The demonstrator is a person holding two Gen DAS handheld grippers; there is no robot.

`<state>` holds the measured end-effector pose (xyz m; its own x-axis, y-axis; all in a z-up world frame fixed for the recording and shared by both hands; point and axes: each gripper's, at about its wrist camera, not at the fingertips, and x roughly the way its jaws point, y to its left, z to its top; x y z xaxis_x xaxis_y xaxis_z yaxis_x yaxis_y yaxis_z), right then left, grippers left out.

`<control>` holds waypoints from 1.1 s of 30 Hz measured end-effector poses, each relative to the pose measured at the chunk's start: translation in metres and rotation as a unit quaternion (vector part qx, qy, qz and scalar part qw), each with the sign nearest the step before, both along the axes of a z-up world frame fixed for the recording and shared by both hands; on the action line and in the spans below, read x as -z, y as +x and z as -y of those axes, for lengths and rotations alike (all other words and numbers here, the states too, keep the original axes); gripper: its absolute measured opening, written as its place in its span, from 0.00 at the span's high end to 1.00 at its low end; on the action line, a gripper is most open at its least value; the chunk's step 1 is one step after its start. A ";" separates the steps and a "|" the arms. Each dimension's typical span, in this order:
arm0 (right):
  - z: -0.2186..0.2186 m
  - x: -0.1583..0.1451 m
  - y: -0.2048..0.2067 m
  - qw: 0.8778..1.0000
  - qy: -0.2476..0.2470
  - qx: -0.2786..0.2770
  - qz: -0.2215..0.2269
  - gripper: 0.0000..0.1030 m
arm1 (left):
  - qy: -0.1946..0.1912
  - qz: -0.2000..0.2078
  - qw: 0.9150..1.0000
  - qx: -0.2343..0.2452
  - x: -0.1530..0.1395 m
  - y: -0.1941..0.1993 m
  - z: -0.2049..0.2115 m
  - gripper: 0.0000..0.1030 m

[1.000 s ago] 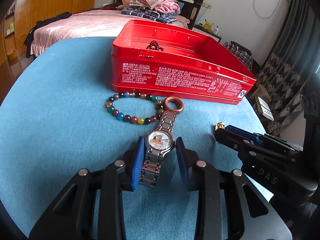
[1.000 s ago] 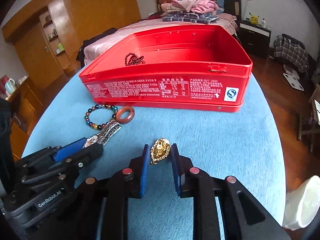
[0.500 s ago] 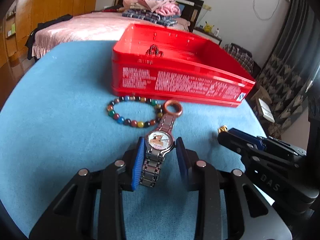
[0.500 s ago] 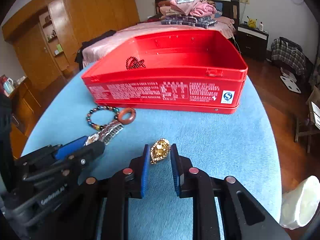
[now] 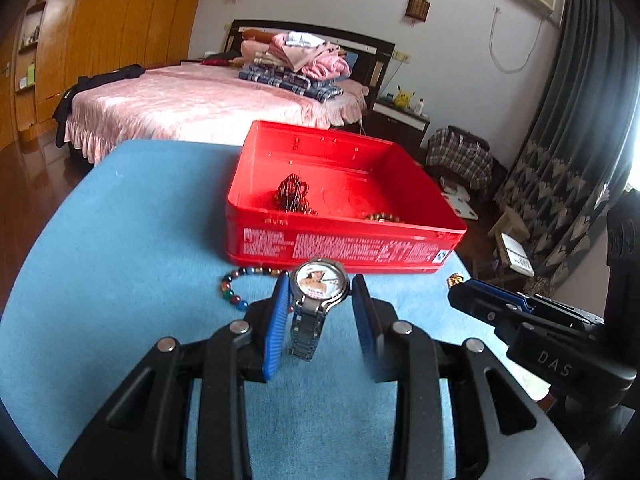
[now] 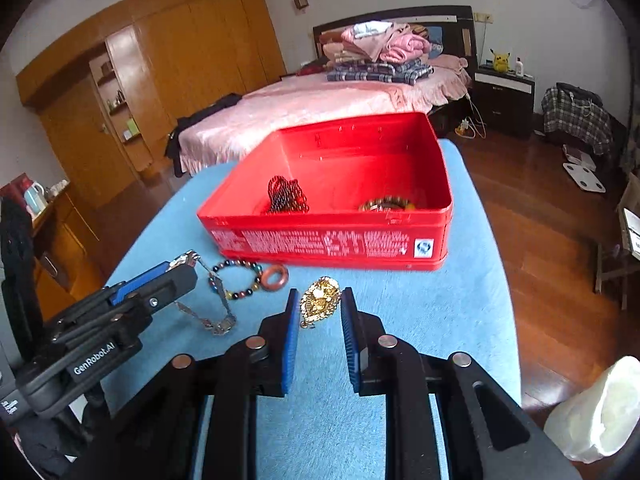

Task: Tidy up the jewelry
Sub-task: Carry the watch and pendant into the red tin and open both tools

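My left gripper [image 5: 320, 280] is shut on a silver wristwatch [image 5: 306, 332], held by its case above the blue table [image 5: 120, 240]; the band hangs down [image 6: 218, 316]. Held off the cloth, a gold pendant [image 6: 320, 302] sits in my right gripper [image 6: 320, 296], which is shut on it. Just beyond both stands the open red tin [image 5: 340, 246], with a dark bead necklace [image 6: 286, 196] and a brown bracelet [image 6: 386, 204] inside. A multicoloured bead bracelet [image 6: 236, 280] and a reddish-brown ring [image 6: 275, 277] lie on the cloth in front of the tin.
The table's right edge drops to a wooden floor, with a white bag-like object [image 6: 596, 412] low on the right. A pink bed [image 5: 192, 108] stands behind the table and wooden wardrobes [image 6: 160, 80] line the left wall.
Both grippers have risen. The watch and the gold pendant have come up off the cloth with them, and the inside of the tin now shows. The ring and bead bracelet stayed put.
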<state>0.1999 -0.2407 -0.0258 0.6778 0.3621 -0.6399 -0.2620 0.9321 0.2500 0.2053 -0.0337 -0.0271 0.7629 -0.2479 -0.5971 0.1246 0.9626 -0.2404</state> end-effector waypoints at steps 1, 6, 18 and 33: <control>0.000 -0.003 0.000 1.000 0.001 0.000 0.003 0.80 | 0.000 0.003 1.000 0.000 -0.002 0.000 -0.001 0.71; 0.004 -0.016 0.003 1.000 0.008 0.001 0.014 0.80 | 0.004 0.015 1.000 0.002 -0.014 0.000 0.001 0.71; 0.007 -0.048 0.035 0.999 0.014 0.006 0.049 0.80 | -0.004 0.062 0.998 -0.001 -0.055 0.025 0.005 0.71; 0.002 -0.038 0.109 0.999 0.015 0.012 0.048 0.80 | -0.003 0.083 0.997 0.003 -0.062 0.105 0.018 0.71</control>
